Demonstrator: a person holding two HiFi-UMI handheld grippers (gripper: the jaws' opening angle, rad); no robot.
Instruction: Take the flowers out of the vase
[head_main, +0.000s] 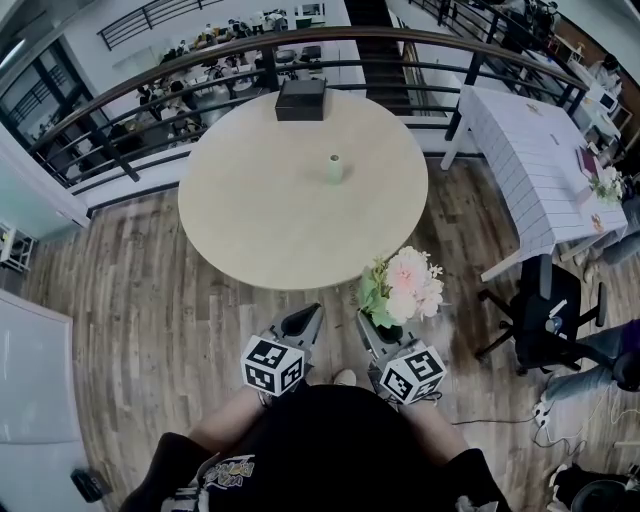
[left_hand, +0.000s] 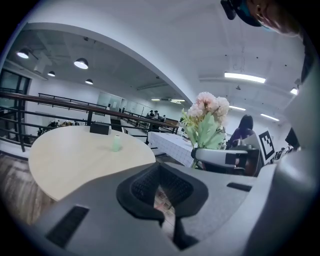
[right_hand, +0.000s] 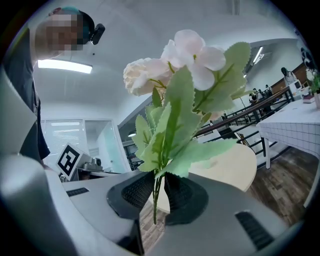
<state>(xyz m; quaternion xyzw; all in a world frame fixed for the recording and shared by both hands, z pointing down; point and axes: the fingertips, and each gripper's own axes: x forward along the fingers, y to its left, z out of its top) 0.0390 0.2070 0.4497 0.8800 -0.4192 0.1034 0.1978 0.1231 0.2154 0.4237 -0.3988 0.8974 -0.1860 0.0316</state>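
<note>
Left gripper (head_main: 305, 322): off the table (head_main: 230, 250), just short of its near edge. Jaws fully closed on each other, nothing between them.
Vase (head_main: 335, 168): upright on the table, a little past centre. No stems show in it. Well apart from both grippers.
Right gripper (head_main: 372, 328): off the table's near edge, beside the left gripper. Jaws part closed, pads clamped on the thin stems.
Flowers (head_main: 405, 285): out of the vase, held in the right gripper at the table's near rim, heads up.
Step (judged): removal looks done; this is the holding or carry-off phase.
Next (judged): lay the bunch on the table clear of the vase. Keep the clamp firm until the bunch rests, since the stems are thin and could slip.
Head view only: gap between vase and flowers; both grippers side by side.
Left gripper view only: vase (left_hand: 116, 143) in profile; bunch seen side-on.
Right gripper view only: stems (right_hand: 156, 192) between the pads, the cut ends poking below them. The vase cannot be made out there.
</note>
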